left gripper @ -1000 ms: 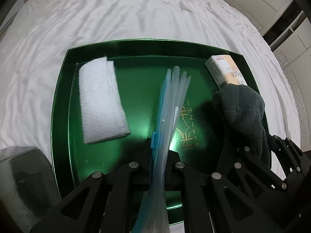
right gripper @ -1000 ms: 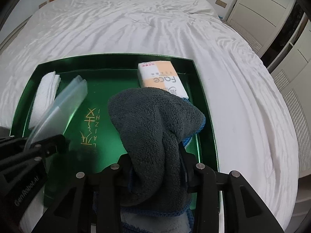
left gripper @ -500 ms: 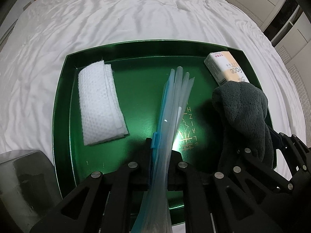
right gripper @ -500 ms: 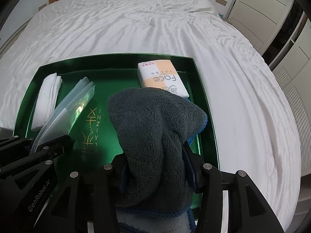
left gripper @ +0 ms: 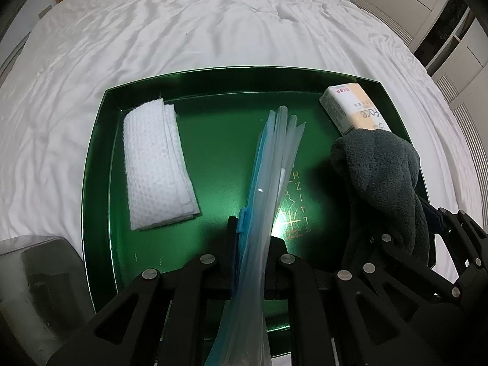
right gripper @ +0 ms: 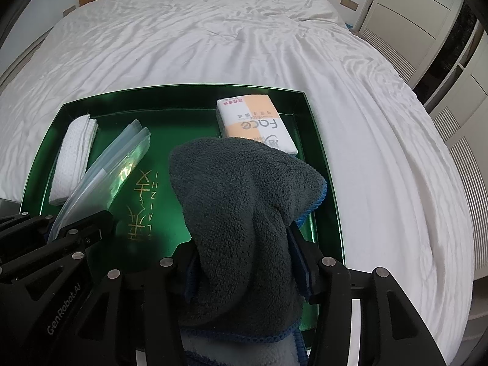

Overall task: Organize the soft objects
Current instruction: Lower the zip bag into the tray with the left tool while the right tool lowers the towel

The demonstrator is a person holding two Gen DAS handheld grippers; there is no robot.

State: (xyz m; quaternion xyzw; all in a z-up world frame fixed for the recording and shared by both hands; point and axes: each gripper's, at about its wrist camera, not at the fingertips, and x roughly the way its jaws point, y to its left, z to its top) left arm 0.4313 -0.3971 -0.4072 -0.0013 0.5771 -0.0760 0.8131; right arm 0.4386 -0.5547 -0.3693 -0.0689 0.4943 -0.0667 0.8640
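Soft dark-grey fleece cloth with blue edging (right gripper: 244, 213): held in the right gripper (right gripper: 244, 262), jaws closed on its bunched middle, its free end drooping over the right half of the shiny green rectangular tray (left gripper: 100, 164). The left gripper (left gripper: 253, 244) pinches a sheaf of clear plastic zip bags with a blue slider (left gripper: 268, 177), jaws narrow on it, the bags reaching out over the tray's centre, above gold lettering (right gripper: 143, 204).

Step in hand, by judgement: both items carried in and about to be laid down. Next move calls for lowering each onto bare tray floor and opening the jaws without dragging.

Already in the tray: folded white waffle-weave cloth (left gripper: 155, 164) along the left edge; orange-and-white tissue pack (right gripper: 256, 125) in the far right corner. The fleece's end overlaps the pack in view; whether they touch is unclear. The tray sits on a rumpled white bedsheet (right gripper: 213, 36). A grey metallic object (left gripper: 39, 277) lies off the tray's near left corner.
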